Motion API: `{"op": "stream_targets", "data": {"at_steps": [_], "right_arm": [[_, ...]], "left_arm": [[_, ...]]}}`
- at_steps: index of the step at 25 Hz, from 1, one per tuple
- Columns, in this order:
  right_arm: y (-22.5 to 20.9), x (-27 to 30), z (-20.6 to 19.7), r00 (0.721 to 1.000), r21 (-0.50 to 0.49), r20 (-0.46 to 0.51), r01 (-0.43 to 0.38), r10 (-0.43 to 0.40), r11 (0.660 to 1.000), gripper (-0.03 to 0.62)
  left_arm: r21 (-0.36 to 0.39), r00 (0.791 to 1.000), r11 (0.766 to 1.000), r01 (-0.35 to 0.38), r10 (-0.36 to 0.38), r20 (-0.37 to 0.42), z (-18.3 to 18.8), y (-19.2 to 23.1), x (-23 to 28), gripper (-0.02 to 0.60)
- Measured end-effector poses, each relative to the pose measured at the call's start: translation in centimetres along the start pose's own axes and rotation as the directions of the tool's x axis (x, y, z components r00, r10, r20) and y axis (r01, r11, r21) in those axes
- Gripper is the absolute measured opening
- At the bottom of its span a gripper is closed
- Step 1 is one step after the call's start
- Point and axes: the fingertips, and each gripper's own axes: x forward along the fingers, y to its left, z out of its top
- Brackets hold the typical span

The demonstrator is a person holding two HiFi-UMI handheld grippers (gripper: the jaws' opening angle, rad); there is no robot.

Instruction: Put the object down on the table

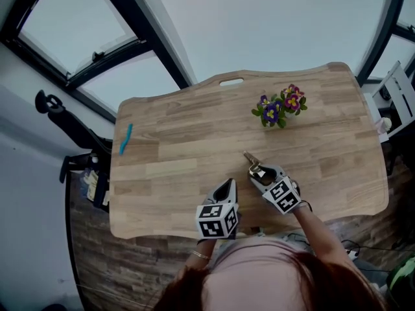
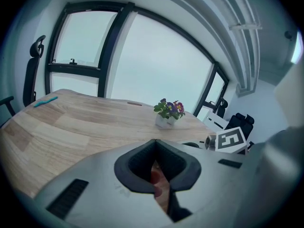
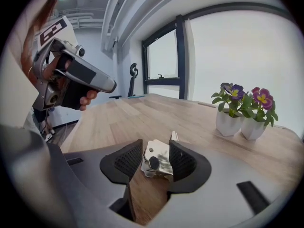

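Metal object [image 3: 157,159]: small, shiny and flat, with a hole and a rivet. It is being shown between the jaws of the right hand-held gripper [image 3: 156,147], near the front edge of the counter [image 1: 168,141] and well apart from the flower pots [image 1: 280,106].

Right hand-held gripper: the jaws are being held wide. The object is leaning close against one pad, and a plain gap is being left at the other, so it is not being squeezed. Its lower edge is being seen at the wood or just over it. Whether it is resting fully on the counter cannot be told.

Left hand-held gripper [image 2: 155,144]: the jaws are being kept together, with nothing between them. It is being held off to the side, above the counter's front edge, and is taking no part.

Step in hand: judged to be the release, the last part of the set-down, with the grip apparently being given up.

Next move, as judged: the right hand-held gripper is to be drawn straight back along its own line, with the jaws kept wide. This way the pad beside the object is not being dragged across it and the object is not being carried along or tipped.
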Motion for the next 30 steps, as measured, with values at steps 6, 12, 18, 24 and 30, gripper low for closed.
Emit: {"op": "stream_targets", "data": {"at_steps": [6,12,18,24,30], "right_arm": [[-0.1,-1.5,1.1,0.999,0.035,0.036,0.024,-0.025,0.999,0.15],[-0.8,-3.5,1.7,0.995,0.094,0.073,0.059,-0.066,0.994,0.132],[-0.8,-6.1,2.9,0.984,0.149,0.113,0.119,-0.136,0.982,0.07],[-0.9,-8.6,4.1,0.967,0.181,0.151,0.178,-0.207,0.967,0.031],[-0.3,-11.3,5.8,0.928,0.156,0.204,0.282,-0.311,0.947,0.026]], "left_arm": [[0.026,1.0,1.0,0.002,-0.003,0.026,0.3,-0.7,-0.6,0.0],[0.044,0.997,0.999,-0.004,0.0,0.077,1.2,-1.1,-1.2,0.0],[0.079,0.994,0.997,-0.01,0.001,0.11,1.9,-1.5,-2.3,0.0],[0.102,0.992,0.995,0.023,-0.035,0.118,2.6,-2.5,-2.4,0.001],[0.125,0.99,0.99,0.059,-0.074,0.118,2.9,-3.2,-2.9,0.0]]}}
